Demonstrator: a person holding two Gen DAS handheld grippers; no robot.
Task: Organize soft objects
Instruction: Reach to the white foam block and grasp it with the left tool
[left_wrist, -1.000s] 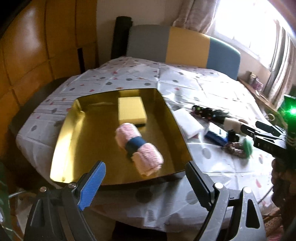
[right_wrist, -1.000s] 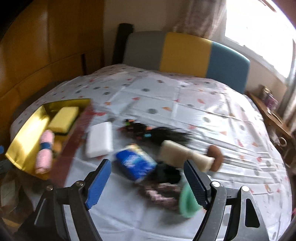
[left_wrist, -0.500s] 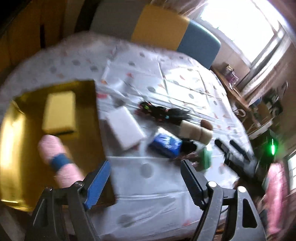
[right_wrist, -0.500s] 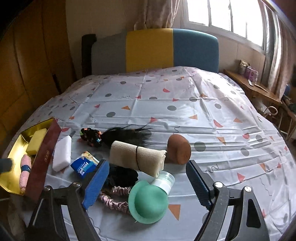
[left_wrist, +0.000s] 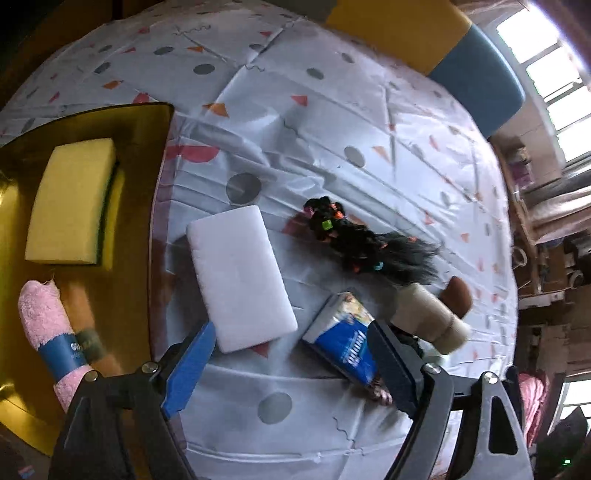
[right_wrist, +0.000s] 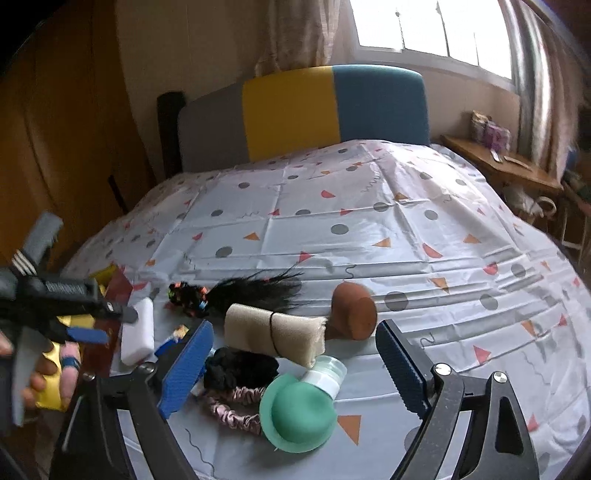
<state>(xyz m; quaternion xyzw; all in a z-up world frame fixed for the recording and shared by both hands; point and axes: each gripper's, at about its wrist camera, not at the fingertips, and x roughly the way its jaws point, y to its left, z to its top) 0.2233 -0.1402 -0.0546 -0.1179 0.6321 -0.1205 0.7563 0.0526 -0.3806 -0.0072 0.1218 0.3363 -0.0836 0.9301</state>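
Left tongs (left_wrist: 291, 365): pointed steeply down at the bed; jaws wide apart and opening; nothing between the pads, nothing touched.
Left tongs, fingers (left_wrist: 190, 367): one blue-padded, one dark-padded, both bare.
Left tongs, seen from the right wrist camera: at the left edge of that view, over the bed's left side, the dark frame tilted down.
Hand on the left tongs (right_wrist: 40, 373): wrapped around the grey handle at the lower left edge; only the fingers show.
Right tongs (right_wrist: 291, 363): angled down and forward over the bed; jaws wide apart and opening; nothing pressed between the pads.
Right tongs, fingers (right_wrist: 184, 371): blue pad on the left, dark ribbed pad on the right.
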